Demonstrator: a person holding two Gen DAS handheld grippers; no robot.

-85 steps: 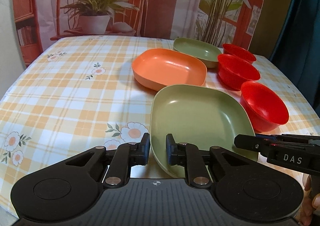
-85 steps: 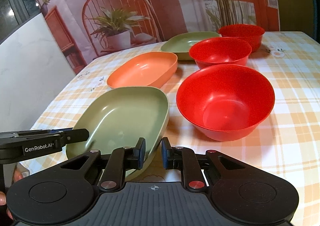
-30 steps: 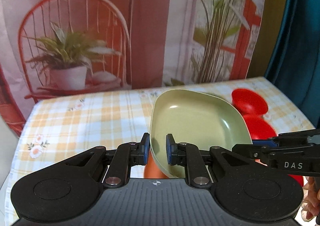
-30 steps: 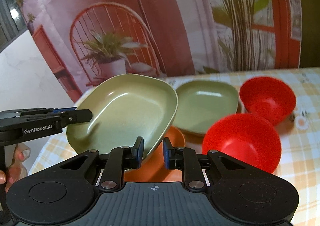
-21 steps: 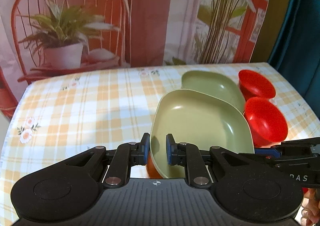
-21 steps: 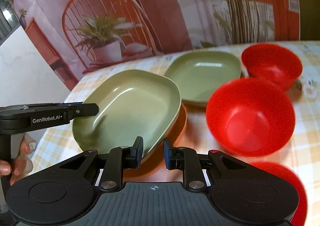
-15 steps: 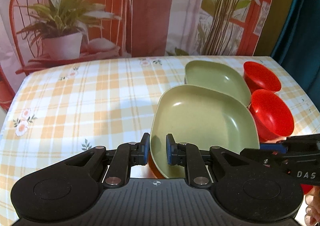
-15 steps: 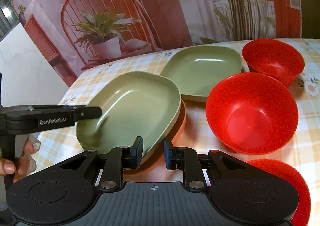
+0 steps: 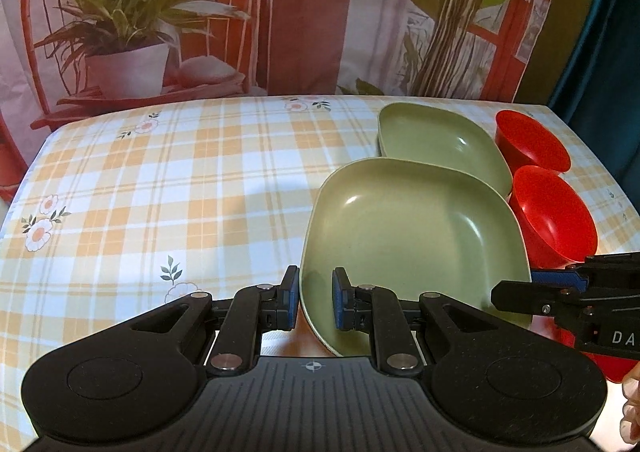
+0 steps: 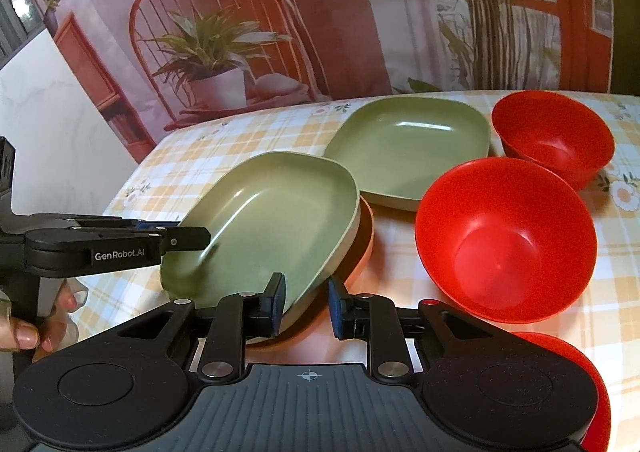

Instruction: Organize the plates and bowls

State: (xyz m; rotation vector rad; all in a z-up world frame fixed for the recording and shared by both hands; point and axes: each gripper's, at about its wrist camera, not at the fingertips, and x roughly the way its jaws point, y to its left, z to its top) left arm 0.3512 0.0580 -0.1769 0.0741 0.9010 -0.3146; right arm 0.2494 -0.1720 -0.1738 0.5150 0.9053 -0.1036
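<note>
A large green plate (image 9: 412,228) rests in the orange plate (image 10: 366,228), whose rim shows under it. My left gripper (image 9: 316,298) is shut on the green plate's near-left rim. My right gripper (image 10: 306,302) is shut on its near-right rim (image 10: 304,288). A second green plate (image 9: 440,140) lies behind, also in the right wrist view (image 10: 404,148). Three red bowls stand to the right: far (image 10: 554,136), middle (image 10: 506,236) and near (image 10: 592,392), the near one mostly hidden by my right gripper.
The table has a yellow checked cloth with flowers (image 9: 160,192); its left part holds nothing. A printed backdrop with a chair and plants (image 9: 132,32) hangs behind the table. A dark curtain (image 9: 600,52) is at the right.
Both grippers carried the green plate up from the table's front, moved it back over the orange plate and lowered it into it. The orange plate is now almost fully covered.
</note>
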